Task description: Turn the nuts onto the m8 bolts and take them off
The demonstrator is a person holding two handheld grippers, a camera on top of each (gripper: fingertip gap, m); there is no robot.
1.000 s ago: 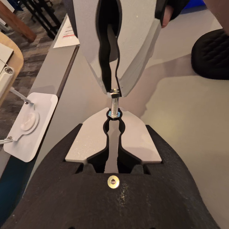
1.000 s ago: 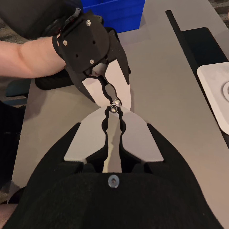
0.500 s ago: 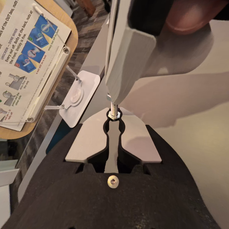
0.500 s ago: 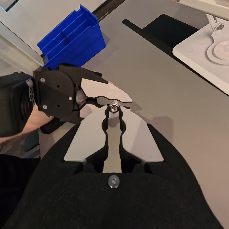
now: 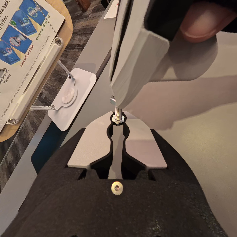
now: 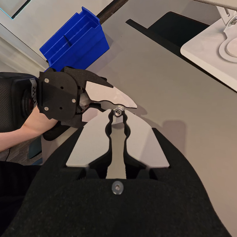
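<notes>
Nut [image 5: 117, 120]: on bolt [image 5: 118, 113] thread, clamped in left gripper [image 5: 117, 121] tips, mid-air above worktop [image 6: 147, 79].
Bolt head: pinched in right gripper [image 6: 118, 113] tips.
Risk: misaligned axes could cross-thread; weak tip hold could drop nut.
Blue bin [image 6: 75, 42]: far edge, contents hidden.
</notes>
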